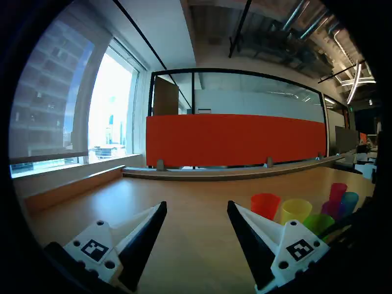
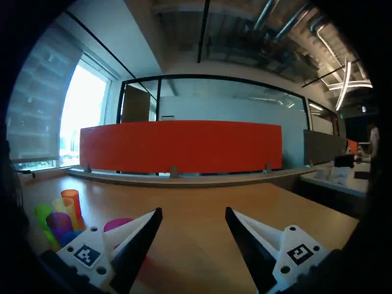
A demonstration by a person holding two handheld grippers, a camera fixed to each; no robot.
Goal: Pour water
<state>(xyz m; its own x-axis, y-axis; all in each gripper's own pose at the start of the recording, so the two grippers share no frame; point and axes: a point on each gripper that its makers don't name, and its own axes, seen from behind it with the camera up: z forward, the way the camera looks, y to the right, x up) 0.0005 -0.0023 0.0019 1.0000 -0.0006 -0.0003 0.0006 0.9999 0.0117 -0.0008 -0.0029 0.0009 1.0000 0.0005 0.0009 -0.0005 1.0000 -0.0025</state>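
We are holding the left gripper (image 1: 196, 206) low over the wooden desk (image 1: 161, 188), and its jaws are standing wide apart with nothing between them. The right gripper (image 2: 193, 211) is doing the same, its jaws apart and empty. The coloured cups (image 1: 295, 210) are standing in a tight group on the desk at the lower right of the left gripper view, and the same cups (image 2: 64, 208) are sitting at the lower left of the right gripper view. They are standing upright, with the long axis vertical and the mouths pointing up. We are judging them to be light, thin-walled plastic, smooth and easy to squash, so we are advising a gentle hold across the middle of the wall. We cannot tell whether any cup is holding water.
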